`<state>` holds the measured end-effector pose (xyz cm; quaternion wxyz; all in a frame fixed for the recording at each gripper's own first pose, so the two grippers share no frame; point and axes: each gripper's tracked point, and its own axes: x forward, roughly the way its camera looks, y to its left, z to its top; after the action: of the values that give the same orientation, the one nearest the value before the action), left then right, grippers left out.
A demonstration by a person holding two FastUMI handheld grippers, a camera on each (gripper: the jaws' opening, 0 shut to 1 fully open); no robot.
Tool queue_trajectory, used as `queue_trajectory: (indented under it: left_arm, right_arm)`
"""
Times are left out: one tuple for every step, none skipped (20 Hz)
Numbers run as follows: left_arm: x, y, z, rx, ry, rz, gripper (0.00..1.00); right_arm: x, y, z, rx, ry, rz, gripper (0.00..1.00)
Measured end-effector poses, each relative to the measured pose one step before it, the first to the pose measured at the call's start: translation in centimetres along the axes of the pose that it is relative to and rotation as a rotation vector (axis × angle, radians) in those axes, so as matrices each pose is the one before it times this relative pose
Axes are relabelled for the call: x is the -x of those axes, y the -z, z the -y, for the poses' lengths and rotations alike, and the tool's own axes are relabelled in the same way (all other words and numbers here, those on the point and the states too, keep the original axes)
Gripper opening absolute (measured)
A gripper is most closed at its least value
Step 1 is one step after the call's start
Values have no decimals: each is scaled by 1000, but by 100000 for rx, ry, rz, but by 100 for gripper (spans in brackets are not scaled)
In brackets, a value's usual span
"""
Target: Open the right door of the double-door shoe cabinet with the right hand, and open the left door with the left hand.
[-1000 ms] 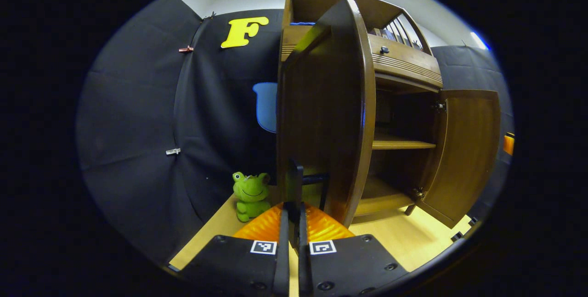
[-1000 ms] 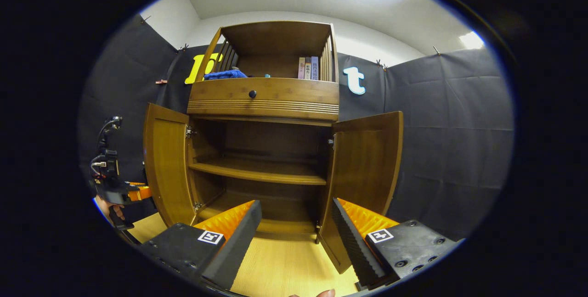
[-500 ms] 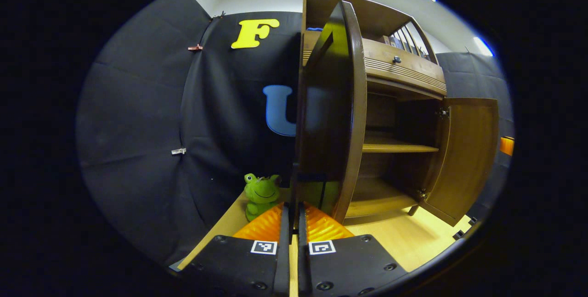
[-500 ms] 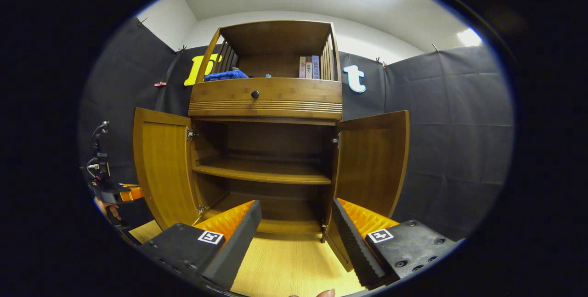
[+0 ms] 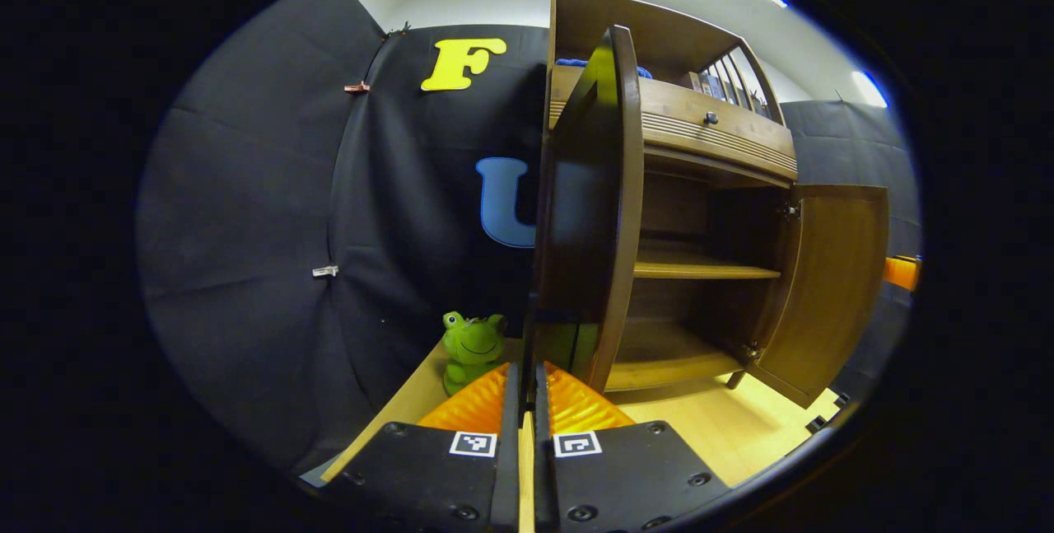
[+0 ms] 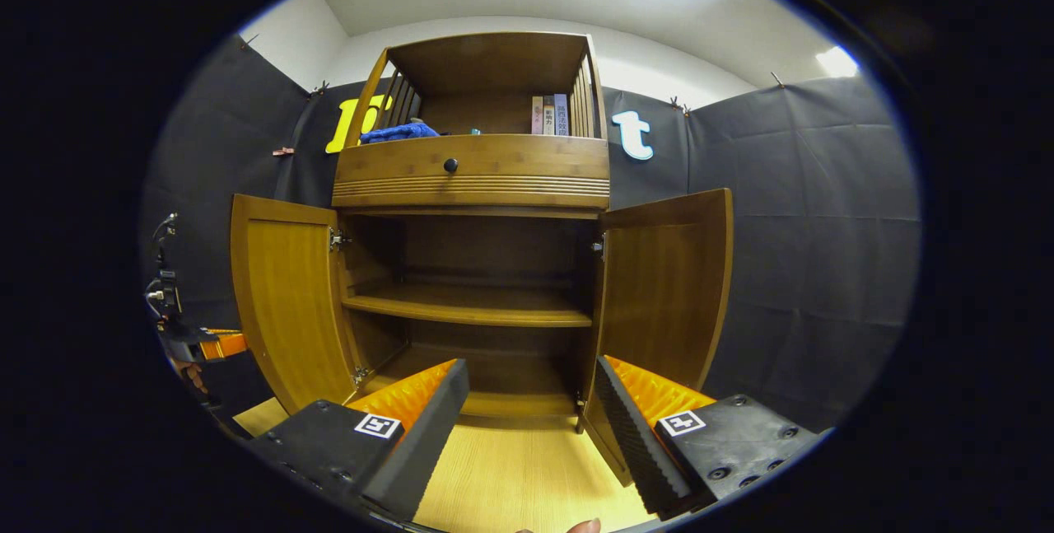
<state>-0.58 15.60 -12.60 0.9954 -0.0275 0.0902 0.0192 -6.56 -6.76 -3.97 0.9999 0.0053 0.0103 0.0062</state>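
Both doors of the shoe cabinet stand swung out. In the right gripper view the left door hangs wide at the left of the carcass and the right door hangs wide at the right, each on its hinges, with the dark interior and its middle shelf bare between them. Above the doors sits a drawer front with a small dark knob, and in the open top compartment lie a blue cloth at the left and a few upright books at the right.

The right gripper is held in front of the cabinet, low and central, its fingers spread wide apart with nothing between them — the pale wooden floor shows through the gap. At the far left of this view the other gripper and the hand holding it appear just beside the outer face of the left door.

In the left gripper view the left gripper has its fingers drawn together, only a thin slit between them; whether anything is pinched there I cannot tell. The left door stands edge-on directly ahead of the fingertips. A green frog toy sits on the floor to the left of that door, against the black cloth wall — the right door is open at the far right.
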Motion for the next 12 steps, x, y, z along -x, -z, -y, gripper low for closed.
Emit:
queue_trajectory:
  left_arm:
    - [489,22,253,-266,-96,359,11]
    - [518,-26,-10,-590,-966,459,12]
    - [389,-165,196,-348,-477,487,17]
    - [394,30,120,-608,-1052,510,20]
    - [488,-186,56,-815,-1063,777,31]
    - [476,-409,82,-740,-862,1827,42]
    - [517,-576,178,-863,-917,2724,54]
    - [414,-403,118,-894,-616,2298,65]
    - [304,-167,107,-1212,-876,848,76]
    - [257,117,-7,-1393,-1118,-290,81]
    - [305,121,304,-786,-85,-715,89]
    - [257,-182,624,379,806,-235,90]
  right_arm:
    - [-52,-15,145,46,-231,62,98]
    - [-194,74,214,-361,-399,-577,98]
    - [-61,118,63,-674,-706,-266,98]
    - [-106,36,54,-291,-648,-231,98]
    - [-8,25,122,268,-476,-107,98]
    - [-54,12,66,294,-429,8,98]
    - [-45,-6,46,12,-800,27,98]
    - [44,126,54,-253,-517,-88,98]
    - [-69,48,103,-487,-396,-68,99]
    - [103,-107,-6,-556,-394,125,98]
    - [-52,-147,36,-456,-196,264,98]
    - [-36,32,75,-302,-3,158,98]
